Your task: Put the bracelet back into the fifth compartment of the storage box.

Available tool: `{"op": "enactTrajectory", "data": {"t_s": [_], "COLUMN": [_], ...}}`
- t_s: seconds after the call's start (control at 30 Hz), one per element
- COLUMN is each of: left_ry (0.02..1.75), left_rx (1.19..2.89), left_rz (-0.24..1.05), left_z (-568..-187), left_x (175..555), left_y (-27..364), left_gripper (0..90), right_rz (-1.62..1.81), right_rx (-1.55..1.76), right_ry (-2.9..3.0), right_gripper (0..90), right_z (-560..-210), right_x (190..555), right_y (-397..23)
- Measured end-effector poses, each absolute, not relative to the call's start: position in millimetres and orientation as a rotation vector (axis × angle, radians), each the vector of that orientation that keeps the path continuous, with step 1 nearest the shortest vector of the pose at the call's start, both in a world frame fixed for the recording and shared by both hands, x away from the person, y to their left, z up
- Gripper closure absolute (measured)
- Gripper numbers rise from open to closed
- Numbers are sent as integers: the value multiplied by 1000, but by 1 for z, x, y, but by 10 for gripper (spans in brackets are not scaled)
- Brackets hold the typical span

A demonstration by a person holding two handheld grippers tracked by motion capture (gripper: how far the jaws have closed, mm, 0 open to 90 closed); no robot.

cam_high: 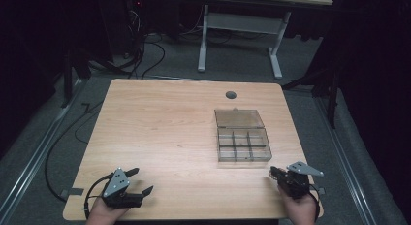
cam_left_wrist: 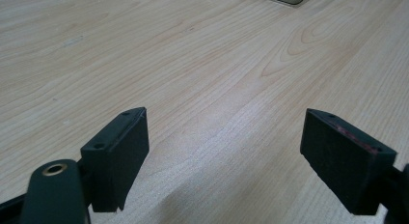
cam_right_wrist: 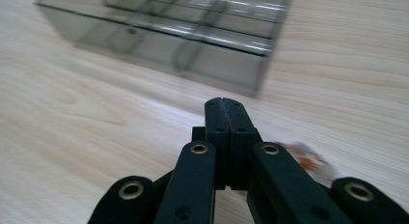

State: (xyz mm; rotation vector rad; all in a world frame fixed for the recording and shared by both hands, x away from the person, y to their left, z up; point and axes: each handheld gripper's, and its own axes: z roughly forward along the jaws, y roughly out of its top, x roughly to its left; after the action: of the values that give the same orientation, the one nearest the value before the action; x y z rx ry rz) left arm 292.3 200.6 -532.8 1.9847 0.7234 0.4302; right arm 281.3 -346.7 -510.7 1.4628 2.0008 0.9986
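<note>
One clear compartment box (cam_high: 242, 136) sits on the tabletop (cam_high: 160, 133), just ahead of the right gripper (cam_high: 274, 172), its jaws pressed together; the left gripper (cam_high: 140, 181) stands wide, well apart.

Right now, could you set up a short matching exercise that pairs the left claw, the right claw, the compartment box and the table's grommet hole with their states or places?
Things:
1. left claw
2. right claw
3. compartment box
4. grommet hole

States or places:
A. lid swung open
B. jaws pressed together
C. near the table's far edge
D. jaws spread wide

Pairs: 1-D, 2-B, 3-A, 4-C
</note>
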Motion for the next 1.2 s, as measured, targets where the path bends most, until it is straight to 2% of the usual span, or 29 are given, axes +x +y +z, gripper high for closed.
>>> {"op": "enactTrajectory", "data": {"t_s": [0.27,0.67,0.97,1.2], "left_ry": [723,721,722,724], "left_rx": [1985,1986,1986,1985], "left_rz": [428,427,428,430], "left_z": [-533,-533,-533,-533], "left_x": [292,292,292,292], "left_y": [201,201,201,201], "left_gripper": [179,179,180,180], "right_rz": [905,843,864,899], "right_rx": [1574,1652,1609,1519], "right_ry": [1910,1901,1965,2066], "right_gripper": [900,900,900,900], "right_z": [-516,-525,-524,-523], "right_x": [282,287,287,287], "right_y": [-379,-393,-378,-349]}}
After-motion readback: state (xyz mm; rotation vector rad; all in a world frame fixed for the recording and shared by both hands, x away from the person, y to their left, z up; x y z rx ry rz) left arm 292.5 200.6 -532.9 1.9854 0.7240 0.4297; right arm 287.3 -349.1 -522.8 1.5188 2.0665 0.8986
